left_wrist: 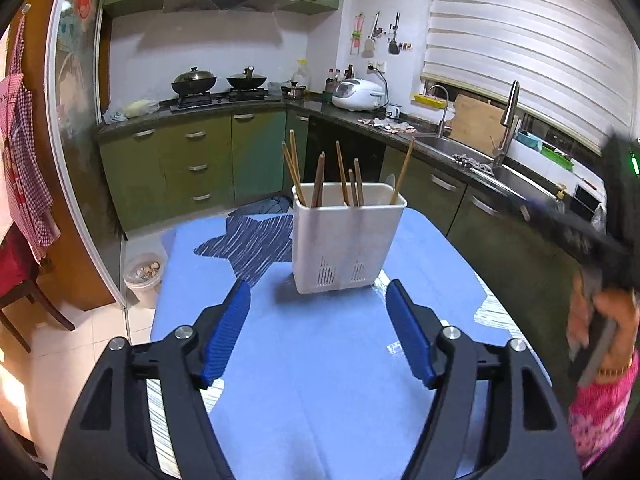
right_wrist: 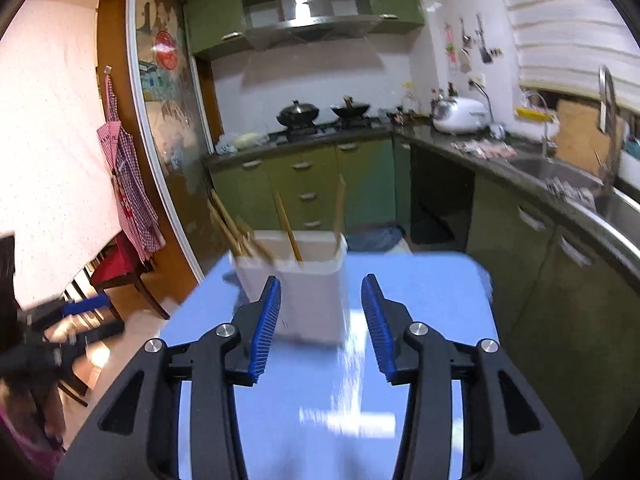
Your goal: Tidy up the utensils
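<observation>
Chopsticks (left_wrist: 318, 184): stand upright, brown, in the white holder's compartments.
Holder (left_wrist: 346, 240): far middle of the blue-covered bench (left_wrist: 312, 360), ahead of both tongs.
Left tongs (left_wrist: 318, 292): wide open, nothing between the blue pads, just short of the holder.
Right tongs (right_wrist: 322, 292): partly open, empty; holder shows blurred in the gap beyond.

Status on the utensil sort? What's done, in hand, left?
Done: the wooden chopsticks stand upright in the white holder on the blue table, spread across its compartments, with something pale in the right one. In hand: nothing; the left tool and the right tool are both open and empty. Left: no loose utensils show on the table, so it looks close to finished.
</observation>
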Tool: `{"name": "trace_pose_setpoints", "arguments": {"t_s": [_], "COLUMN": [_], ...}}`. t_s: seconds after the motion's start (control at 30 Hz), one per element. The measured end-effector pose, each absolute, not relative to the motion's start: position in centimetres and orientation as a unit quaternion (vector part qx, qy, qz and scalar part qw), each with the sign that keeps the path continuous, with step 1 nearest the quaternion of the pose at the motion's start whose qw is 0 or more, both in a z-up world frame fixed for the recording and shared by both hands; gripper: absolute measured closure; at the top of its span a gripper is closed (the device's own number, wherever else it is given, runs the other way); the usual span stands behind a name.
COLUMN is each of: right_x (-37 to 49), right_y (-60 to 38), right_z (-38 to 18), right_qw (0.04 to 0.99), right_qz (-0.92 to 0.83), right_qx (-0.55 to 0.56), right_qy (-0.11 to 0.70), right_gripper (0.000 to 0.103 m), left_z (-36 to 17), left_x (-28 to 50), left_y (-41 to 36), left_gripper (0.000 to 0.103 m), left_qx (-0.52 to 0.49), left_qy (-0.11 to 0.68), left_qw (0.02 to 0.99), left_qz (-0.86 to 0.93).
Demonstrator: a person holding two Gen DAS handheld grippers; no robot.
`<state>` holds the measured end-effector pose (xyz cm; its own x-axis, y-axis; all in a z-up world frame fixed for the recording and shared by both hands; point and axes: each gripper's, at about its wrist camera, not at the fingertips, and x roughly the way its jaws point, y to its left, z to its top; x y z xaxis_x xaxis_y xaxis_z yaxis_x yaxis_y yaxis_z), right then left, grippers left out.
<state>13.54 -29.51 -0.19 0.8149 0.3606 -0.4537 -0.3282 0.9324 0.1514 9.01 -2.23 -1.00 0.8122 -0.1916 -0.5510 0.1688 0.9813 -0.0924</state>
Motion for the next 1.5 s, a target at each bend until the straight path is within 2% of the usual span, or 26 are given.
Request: {"name": "trace_pose_setpoints", "arguments": {"t_s": [0.1,0.2,0.27,0.3,0.4,0.57,1.1,1.5], "right_x": [10.4,7.7,6.2,5.4,3.2,0.8,-5.6,-5.4], "right_y": [-31.4,-32.6,-33.1,-33.2,-32.9,-31.5,-30.1,-30.0], "right_z": [-3.4,-5.6,-6.5,-6.8,-7.3,-7.1,-1.5,-1.8], "right_qw": [0.95,0.95,0.951,0.952,0.957,0.963,0.981,0.979], "right_qz": [0.168,0.161,0.162,0.163,0.159,0.14,0.105,0.101], "right_qx": [0.05,0.068,0.081,0.083,0.066,0.027,-0.008,-0.011], "right_qy": [0.258,0.259,0.252,0.246,0.235,0.229,0.165,0.179], "right_gripper": [0.048,0.028,0.007,0.004,0.004,0.004,0.004,0.004], "left_z": [-1.5,-2.4,-2.6,-2.8,-3.1,-2.8,-1.5,-2.0], "left_x": [8.3,7.2,6.5,6.0,4.6,2.2,-2.3,-3.0], "left_y": [-2.1,-2.0,-1.9,-1.9,-1.7,-1.9,-0.6,0.1], "left_gripper": [0.032,0.023,0.019,0.014,0.007,0.007,0.007,0.007], "left_qx": [-0.019,-0.019,-0.017,-0.016,-0.023,-0.011,-0.019,-0.021], "left_qy": [0.289,0.283,0.279,0.276,0.265,0.248,0.227,0.237], "left_qw": [0.953,0.956,0.958,0.959,0.962,0.968,0.973,0.971], "left_qz": [-0.085,-0.077,-0.069,-0.066,-0.058,-0.039,-0.021,-0.007]}}
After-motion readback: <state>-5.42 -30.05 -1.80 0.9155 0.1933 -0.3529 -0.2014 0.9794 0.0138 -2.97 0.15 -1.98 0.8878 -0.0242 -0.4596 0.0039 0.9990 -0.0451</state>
